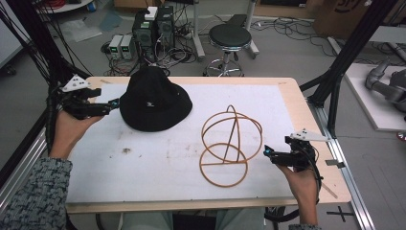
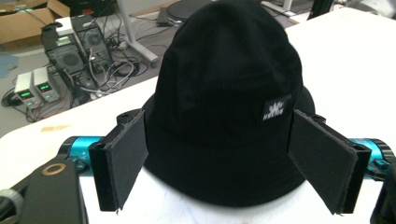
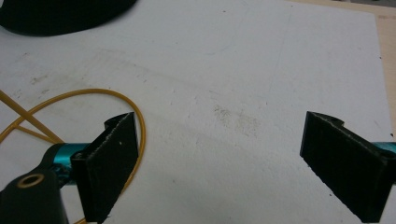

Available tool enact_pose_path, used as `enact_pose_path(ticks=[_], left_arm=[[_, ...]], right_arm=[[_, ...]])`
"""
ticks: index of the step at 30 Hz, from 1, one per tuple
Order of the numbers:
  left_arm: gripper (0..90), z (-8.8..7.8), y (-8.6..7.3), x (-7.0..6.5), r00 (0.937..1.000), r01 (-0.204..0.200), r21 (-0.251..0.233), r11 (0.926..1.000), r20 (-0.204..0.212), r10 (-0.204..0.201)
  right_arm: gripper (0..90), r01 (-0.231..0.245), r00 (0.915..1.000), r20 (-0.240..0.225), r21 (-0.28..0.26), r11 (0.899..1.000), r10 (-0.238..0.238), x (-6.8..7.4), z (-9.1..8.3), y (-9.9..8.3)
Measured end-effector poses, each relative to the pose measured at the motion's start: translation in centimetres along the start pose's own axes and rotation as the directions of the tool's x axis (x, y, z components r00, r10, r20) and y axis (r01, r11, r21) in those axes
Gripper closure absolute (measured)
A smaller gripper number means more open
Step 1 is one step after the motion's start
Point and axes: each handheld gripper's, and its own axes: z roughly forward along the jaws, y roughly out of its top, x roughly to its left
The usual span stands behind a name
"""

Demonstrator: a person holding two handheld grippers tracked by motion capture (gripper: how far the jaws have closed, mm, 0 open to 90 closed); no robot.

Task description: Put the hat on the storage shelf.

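Grey floor, black stool (image 1: 230, 37), tangled cables (image 1: 177, 52), computer towers (image 1: 153, 26)

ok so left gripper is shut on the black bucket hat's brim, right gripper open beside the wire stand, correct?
Not quite. The left gripper is open, its jaws spread either side of the black fabric bucket hat, as the left gripper view shows. The right gripper is open beside the yellow wire hat stand.
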Motion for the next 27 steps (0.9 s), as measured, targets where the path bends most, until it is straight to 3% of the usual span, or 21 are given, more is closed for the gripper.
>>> enact_pose_path(ticks=[12, 16, 19, 25, 27], left_arm=[[20.7, 4.2, 4.6, -0.8, 0.9987, -0.045, 0.023, 0.9987, 0.024, 0.045], [20.7, 5.3, 5.8, -0.9, 0.9983, -0.052, 0.01, 0.9986, 0.027, 0.052], [20.8, 6.1, 6.3, -1.0, 0.9984, -0.047, -0.011, 0.9989, 0.033, 0.047], [20.8, 8.4, 6.7, -1.3, 0.9996, -0.019, -0.013, 0.9997, 0.023, 0.019], [20.8, 9.1, 6.8, -1.4, 0.9993, -0.009, -0.011, 0.9999, 0.036, 0.009]], right_arm=[[11.3, -0.007, 1.0, 0.001, -0.001, 1.0, 0.007, -0.1, -0.5, -0.7], [11.3, 0.0, 1.0, -0.004, 0.006, 1.0, 0.0, 0.1, -0.5, -1.0], [11.3, 0.0, 1.0, -0.004, 0.01, 1.0, 0.0, 0.2, -0.4, -1.1], [11.3, 0.004, 0.9999, -0.01, 0.019, 1.0, -0.004, 0.4, -0.3, -1.4], [11.3, 0.008, 0.9999, -0.01, 0.022, 1.0, -0.008, 0.4, -0.2, -1.4]])
